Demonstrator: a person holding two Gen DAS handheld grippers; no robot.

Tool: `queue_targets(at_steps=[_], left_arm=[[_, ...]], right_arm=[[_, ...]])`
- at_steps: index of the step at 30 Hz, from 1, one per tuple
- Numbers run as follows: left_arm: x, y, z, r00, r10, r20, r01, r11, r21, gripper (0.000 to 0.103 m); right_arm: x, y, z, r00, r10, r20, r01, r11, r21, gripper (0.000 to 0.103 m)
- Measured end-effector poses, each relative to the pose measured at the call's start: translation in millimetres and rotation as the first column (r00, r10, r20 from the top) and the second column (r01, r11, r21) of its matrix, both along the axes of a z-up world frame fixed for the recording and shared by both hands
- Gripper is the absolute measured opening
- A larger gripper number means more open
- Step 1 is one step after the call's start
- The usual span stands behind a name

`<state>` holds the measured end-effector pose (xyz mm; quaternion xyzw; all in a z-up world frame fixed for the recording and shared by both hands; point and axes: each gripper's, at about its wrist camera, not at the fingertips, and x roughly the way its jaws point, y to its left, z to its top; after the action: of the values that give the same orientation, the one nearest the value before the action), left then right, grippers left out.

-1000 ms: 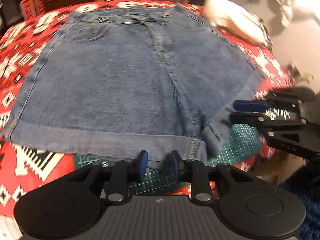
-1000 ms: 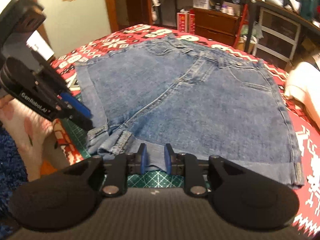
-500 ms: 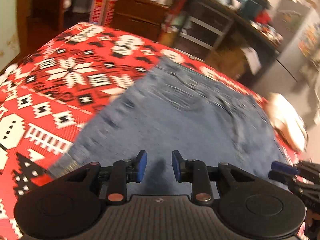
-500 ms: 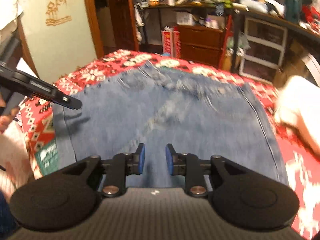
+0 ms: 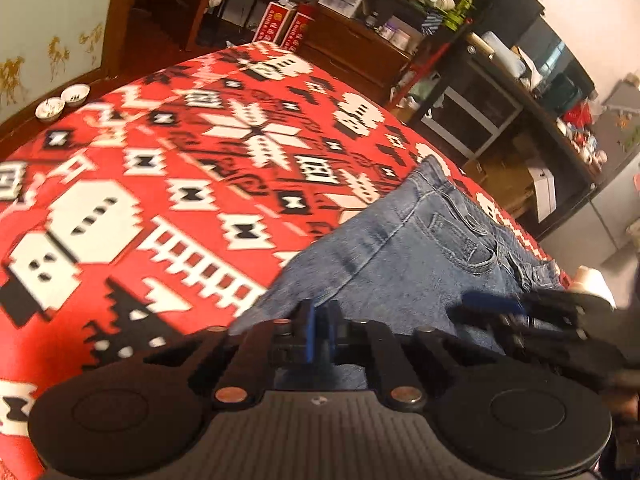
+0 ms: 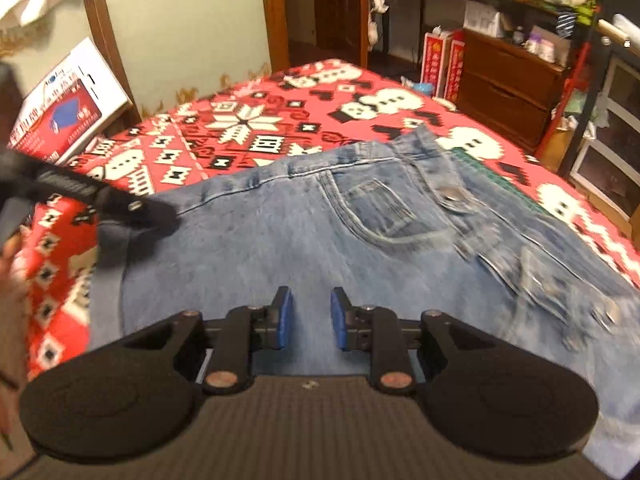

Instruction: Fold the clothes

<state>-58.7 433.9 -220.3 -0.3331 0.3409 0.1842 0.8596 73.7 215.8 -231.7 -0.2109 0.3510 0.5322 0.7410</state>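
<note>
Two handheld grippers work over a pair of blue denim shorts (image 6: 360, 248) spread flat on a bench covered by a red, white and black patterned cloth (image 5: 180, 168). In the right wrist view the shorts fill the centre and right of the frame, waistband and metal button toward the upper right, a cuffed leg hem at lower left. The right gripper (image 6: 311, 318) hovers above the middle of the denim, its blue-padded fingers a little apart with nothing between them. The left gripper (image 5: 318, 334) sits at lower centre of its own view at the shorts' left edge, fingers drawn together; they appear to pinch the hem there, though blur and the black fingers hide the contact. The same gripper shows as a dark arm at the left of the right wrist view. The step looks like taking hold for a first fold. Next, the right fingers likely need to grip an edge before both lift
</note>
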Motion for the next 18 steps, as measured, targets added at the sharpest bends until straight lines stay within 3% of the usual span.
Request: queue_targets(at_steps=[4,16,18], left_arm=[[-11.9,9.9,-4.6,0.999,0.029,0.041,-0.025,0.997,-0.079,0.003],[-24.8,9.6,-5.8,0.994,0.078,0.078,-0.072,0.994,-0.085,0.003],[-28.0,10.9,-5.5,0.993,0.092,0.078,-0.086,0.993,-0.086,0.003]], right_arm=[[6.0,32.6,-1.4,0.999,0.017,0.032,-0.016,1.000,-0.010,0.023],[35.4,94.8,-4.8,1.000,0.017,0.025,-0.016,1.000,-0.007,0.021],[37.9,97.7,-0.4,1.000,0.014,0.013,-0.014,1.000,0.002,0.013]])
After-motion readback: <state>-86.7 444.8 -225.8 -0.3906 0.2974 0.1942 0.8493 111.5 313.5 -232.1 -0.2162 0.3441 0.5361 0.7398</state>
